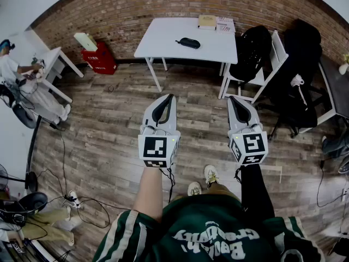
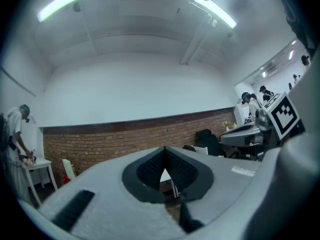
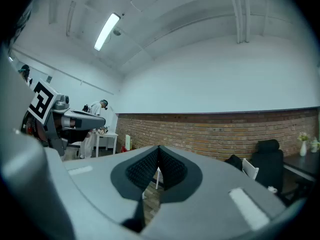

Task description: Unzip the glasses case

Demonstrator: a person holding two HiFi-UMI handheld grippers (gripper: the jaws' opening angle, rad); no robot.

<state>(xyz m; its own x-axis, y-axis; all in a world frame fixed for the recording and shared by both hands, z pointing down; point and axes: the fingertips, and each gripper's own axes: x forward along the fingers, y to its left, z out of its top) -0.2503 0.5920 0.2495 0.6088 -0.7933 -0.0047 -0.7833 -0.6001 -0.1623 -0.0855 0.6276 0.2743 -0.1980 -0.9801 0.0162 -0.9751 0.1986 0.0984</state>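
Note:
A dark glasses case (image 1: pixel 188 42) lies on the white table (image 1: pixel 163 40) far ahead, by the brick wall. My left gripper (image 1: pixel 171 96) is held level over the wooden floor, well short of the table, its jaws shut with nothing between them. Beside it my right gripper (image 1: pixel 230 98) is also level and shut on nothing. In the left gripper view the black pads (image 2: pixel 152 169) meet at the tip (image 2: pixel 164 149). In the right gripper view the tips (image 3: pixel 158 148) also touch. The case is hidden in both gripper views.
A book (image 1: pixel 207 21) and a smaller box (image 1: pixel 225 24) lie at the table's far edge. A white chair with a black bag (image 1: pixel 252 51) stands right of the table, a black office chair (image 1: pixel 297 86) further right. A red box (image 1: pixel 100 58) sits left; a person (image 1: pixel 16 75) stands at a side table.

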